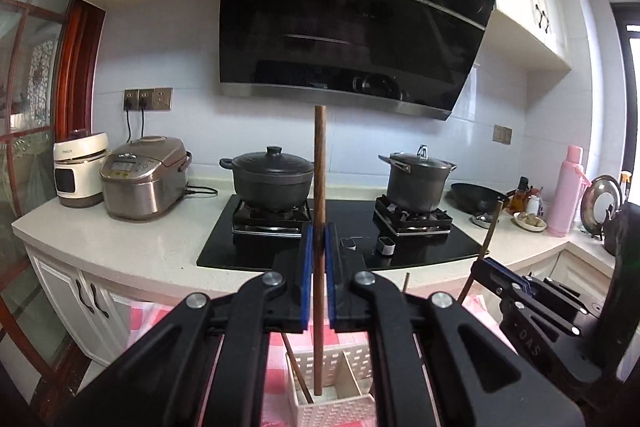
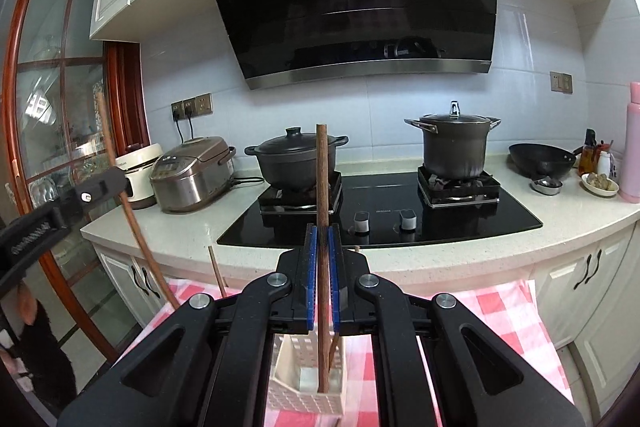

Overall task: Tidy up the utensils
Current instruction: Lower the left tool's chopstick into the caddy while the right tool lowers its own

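My left gripper point(image 1: 319, 239) is shut on a brown wooden chopstick point(image 1: 319, 163) that stands upright, its lower end over a compartment of the white perforated utensil holder point(image 1: 340, 409). Another chopstick point(image 1: 298, 373) leans inside that holder. My right gripper point(image 2: 323, 243) is shut on a second upright chopstick point(image 2: 322, 175) above the same holder point(image 2: 296, 401), where one more stick point(image 2: 334, 351) leans. Each gripper shows in the other's view: the right gripper point(image 1: 494, 269) at the right, the left gripper point(image 2: 120, 183) at the left, each with its stick.
The holder stands on a red-and-white checked cloth point(image 2: 488, 311) in front of a white counter point(image 1: 132, 247). On the black hob point(image 2: 460, 223) sit two lidded pots. A rice cooker point(image 1: 146, 177), a wok point(image 2: 540, 157) and a pink flask point(image 1: 568, 191) line the counter.
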